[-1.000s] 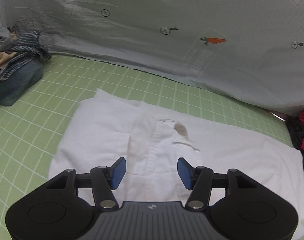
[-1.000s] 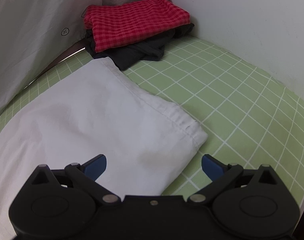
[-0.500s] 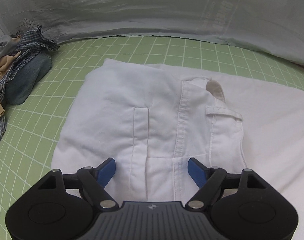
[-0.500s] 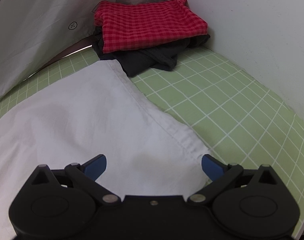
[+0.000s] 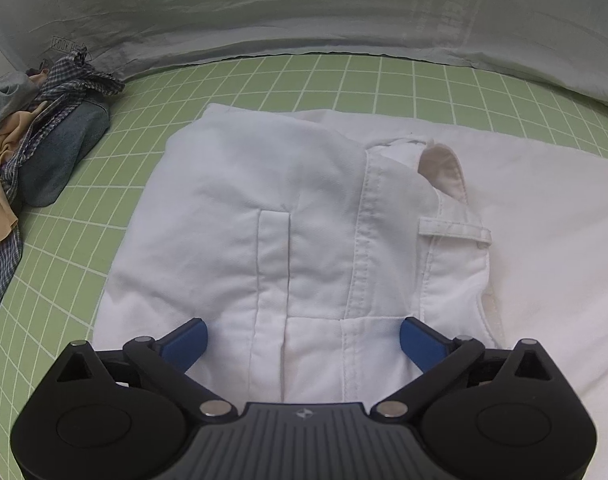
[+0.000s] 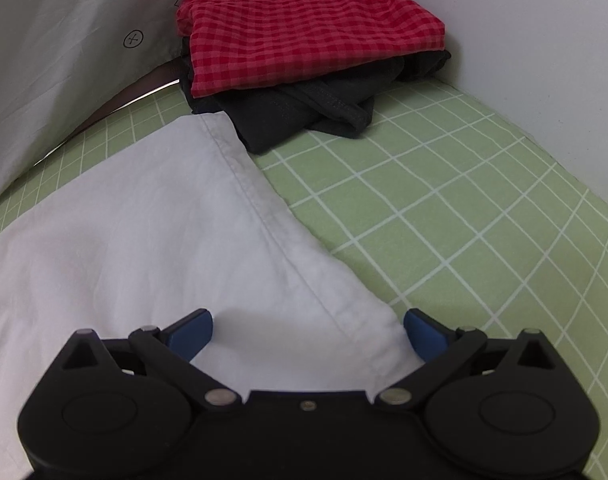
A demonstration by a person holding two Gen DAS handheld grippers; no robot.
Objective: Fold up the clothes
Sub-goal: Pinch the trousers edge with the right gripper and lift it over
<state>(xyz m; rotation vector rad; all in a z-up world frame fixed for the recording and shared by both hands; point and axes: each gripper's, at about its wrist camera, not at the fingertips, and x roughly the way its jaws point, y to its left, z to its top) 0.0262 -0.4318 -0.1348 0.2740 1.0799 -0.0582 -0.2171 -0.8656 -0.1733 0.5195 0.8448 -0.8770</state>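
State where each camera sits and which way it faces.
Left wrist: on the left gripper, angled down at the waistband end of the white trousers; open blue fingers show, a clothes pile at left.
Right wrist: on the right gripper, angled down at the trousers' hem corner, facing the red checked stack; open fingers show.
Shared: white trousers, green grid sheet.

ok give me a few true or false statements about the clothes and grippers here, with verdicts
1. The white trousers lie flat on the green checked sheet. True.
2. The left gripper is clamped on the waistband. False: its jaws stand wide open, pinching nothing.
3. The red checked garment lies on top of a dark garment. True.
4. The right gripper holds the red garment. False: it is open over the white hem.
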